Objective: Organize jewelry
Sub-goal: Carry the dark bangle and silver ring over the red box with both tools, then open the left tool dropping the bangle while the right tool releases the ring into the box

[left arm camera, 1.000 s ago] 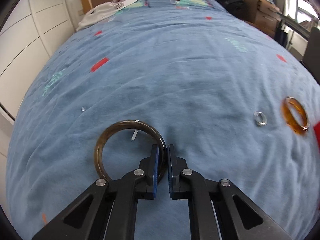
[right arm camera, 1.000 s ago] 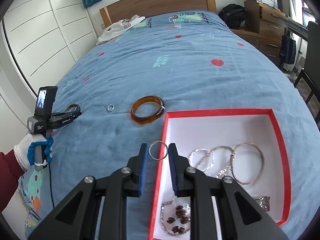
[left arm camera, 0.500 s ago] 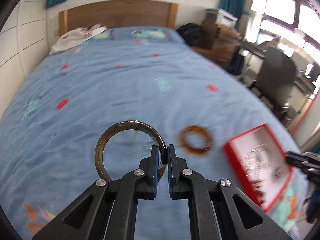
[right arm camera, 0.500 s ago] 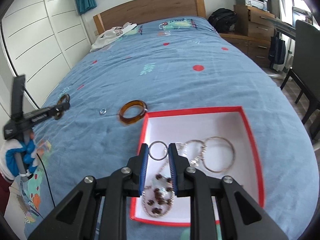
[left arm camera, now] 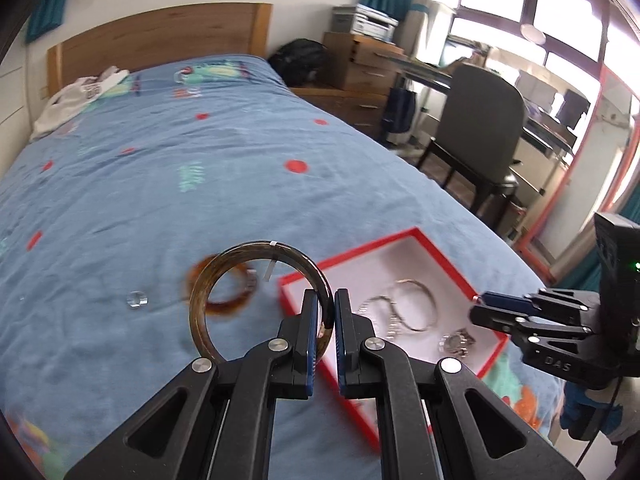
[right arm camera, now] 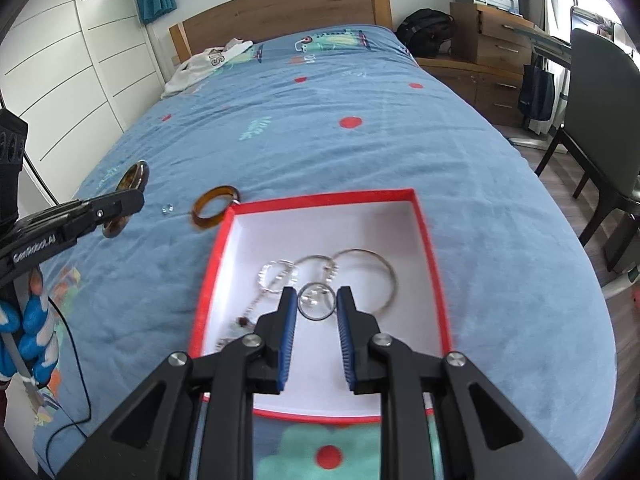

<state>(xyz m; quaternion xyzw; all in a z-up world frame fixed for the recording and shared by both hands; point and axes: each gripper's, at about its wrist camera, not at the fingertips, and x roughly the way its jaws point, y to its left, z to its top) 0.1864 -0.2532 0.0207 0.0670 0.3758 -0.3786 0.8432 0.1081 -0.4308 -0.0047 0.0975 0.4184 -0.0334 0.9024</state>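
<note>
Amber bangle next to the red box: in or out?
Out. The amber bangle lies on the blue bedspread just outside the red box's far left corner; whether it touches the rim is unclear.

Two brown bangles, one red box, two tools.

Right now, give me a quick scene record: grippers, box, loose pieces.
left gripper: shut on dark brown bangle, held above the bed
right gripper: shut on small metal ring, over the box
red box: open, white inside, holds silver bangles and a chain
on bedspread: amber bangle, small clear ring, both left of the box
</note>
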